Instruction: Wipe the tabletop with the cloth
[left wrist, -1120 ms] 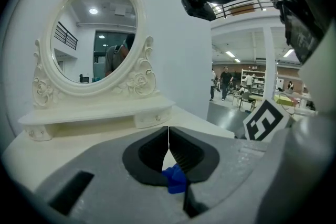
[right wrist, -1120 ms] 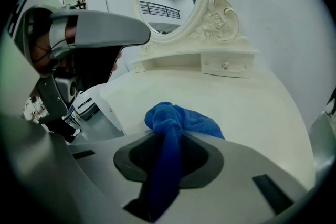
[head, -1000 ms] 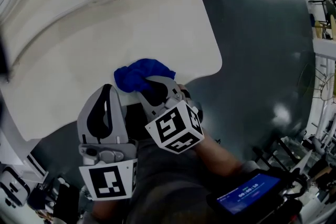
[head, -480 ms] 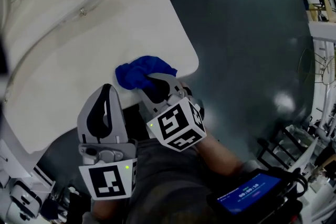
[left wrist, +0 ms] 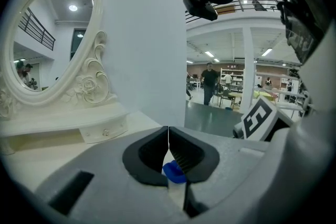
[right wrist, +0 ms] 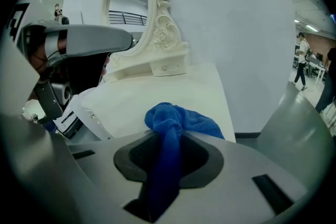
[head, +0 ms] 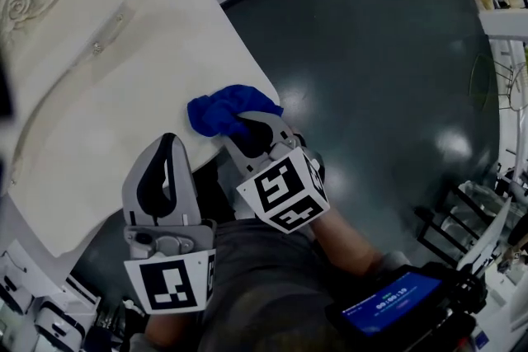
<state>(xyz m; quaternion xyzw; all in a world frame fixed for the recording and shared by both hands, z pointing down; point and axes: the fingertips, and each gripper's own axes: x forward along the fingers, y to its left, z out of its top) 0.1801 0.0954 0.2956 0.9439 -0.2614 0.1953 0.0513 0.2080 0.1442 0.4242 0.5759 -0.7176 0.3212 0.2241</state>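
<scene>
The dark green floor [head: 388, 78] lies to the right of the white tabletop [head: 124, 111] and past its far edge. At the back of the tabletop stands an oval mirror [left wrist: 52, 34] in a carved cream frame, over a shallow drawer unit.

The left gripper [head: 169, 144] hangs at the tabletop's near edge. Its jaws are clenched tip to tip and grasp nothing. In the left gripper view only a thin seam shows between them, with a small patch of blue lower in the gap.

The right gripper [head: 247, 132] reaches over the tabletop's near right corner, just beside the left one, and points steeply down. Its jaws are clamped on the blue cloth [head: 227, 111]. In the right gripper view a twisted strand of cloth runs down between the pads, and the rest bunches out past the tips. That bunched part rests on the tabletop close to the right edge, where the top meets the floor.

A small round knob [head: 97, 48] sits on the drawer front at the tabletop's back.
</scene>
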